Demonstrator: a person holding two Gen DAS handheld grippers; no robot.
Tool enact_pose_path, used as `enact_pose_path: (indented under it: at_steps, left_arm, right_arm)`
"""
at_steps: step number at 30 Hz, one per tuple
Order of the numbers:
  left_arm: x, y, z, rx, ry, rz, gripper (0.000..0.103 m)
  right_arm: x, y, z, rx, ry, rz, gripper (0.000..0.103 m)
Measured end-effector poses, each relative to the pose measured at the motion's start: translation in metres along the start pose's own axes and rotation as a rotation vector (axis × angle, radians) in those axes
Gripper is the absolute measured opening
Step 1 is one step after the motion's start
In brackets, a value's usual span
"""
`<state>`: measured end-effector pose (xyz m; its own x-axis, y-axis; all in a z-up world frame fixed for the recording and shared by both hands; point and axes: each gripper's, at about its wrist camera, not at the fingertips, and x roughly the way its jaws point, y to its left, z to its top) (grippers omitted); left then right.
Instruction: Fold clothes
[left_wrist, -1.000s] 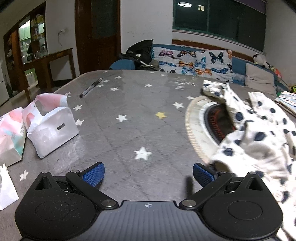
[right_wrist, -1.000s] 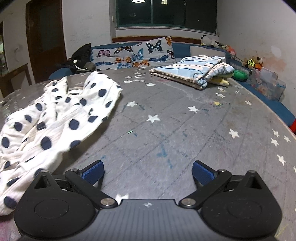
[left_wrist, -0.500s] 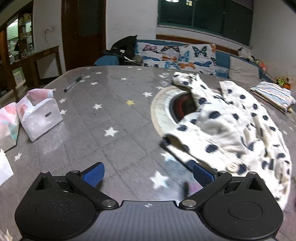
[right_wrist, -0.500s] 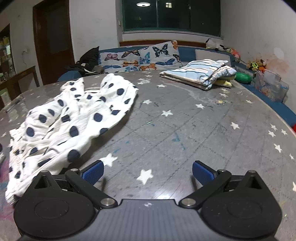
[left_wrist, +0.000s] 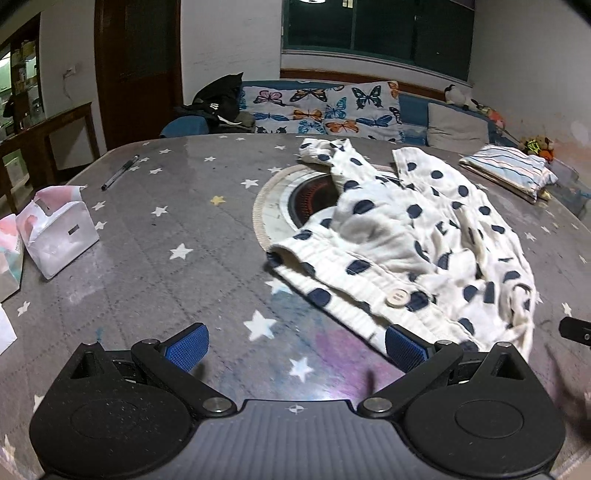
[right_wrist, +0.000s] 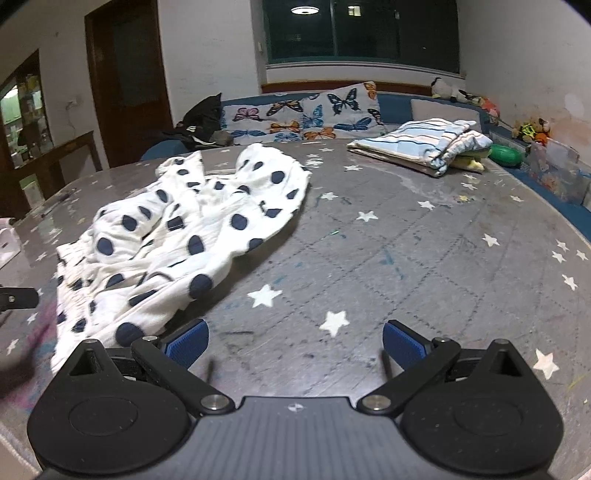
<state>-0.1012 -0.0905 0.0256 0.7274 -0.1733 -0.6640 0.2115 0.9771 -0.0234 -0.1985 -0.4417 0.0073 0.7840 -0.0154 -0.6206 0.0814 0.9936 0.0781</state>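
A crumpled white garment with dark blue dots (left_wrist: 413, 236) (right_wrist: 177, 236) lies on the grey star-patterned table (left_wrist: 166, 229) (right_wrist: 406, 251), partly over a round inset burner (left_wrist: 295, 199). Its buttoned waistband faces the left gripper (left_wrist: 295, 347), which is open and empty, its right fingertip close to the cloth's near edge. In the right wrist view the right gripper (right_wrist: 295, 341) is open and empty, with its left fingertip beside the garment's near hem. A folded striped garment (right_wrist: 424, 146) (left_wrist: 509, 170) rests at the table's far right.
White and pink paper bags (left_wrist: 55, 229) stand at the table's left edge and a pen (left_wrist: 120, 171) lies behind them. A sofa with butterfly cushions (left_wrist: 325, 107) (right_wrist: 306, 114) and a black bag (left_wrist: 221, 99) runs behind the table. A green object (right_wrist: 506, 155) sits by the folded garment.
Both grippers have pulled back toward the near table edge, so the whole dotted garment now shows. The left view has also swung right. Both stay open.
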Motion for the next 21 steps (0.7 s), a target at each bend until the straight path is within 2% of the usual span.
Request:
enact_pose_path:
  at_steps: [6,21]
  left_arm:
    - [-0.005,-0.006,-0.006,0.011,0.0,-0.004,0.103]
    - [-0.014,-0.021,-0.018,0.048,-0.007,-0.028,0.103]
  right_arm:
    - [-0.005,0.012,-0.005,-0.025,0.007,0.047,0.102]
    - [-0.013,0.033,-0.009,-0.081,0.007,0.087,0.102]
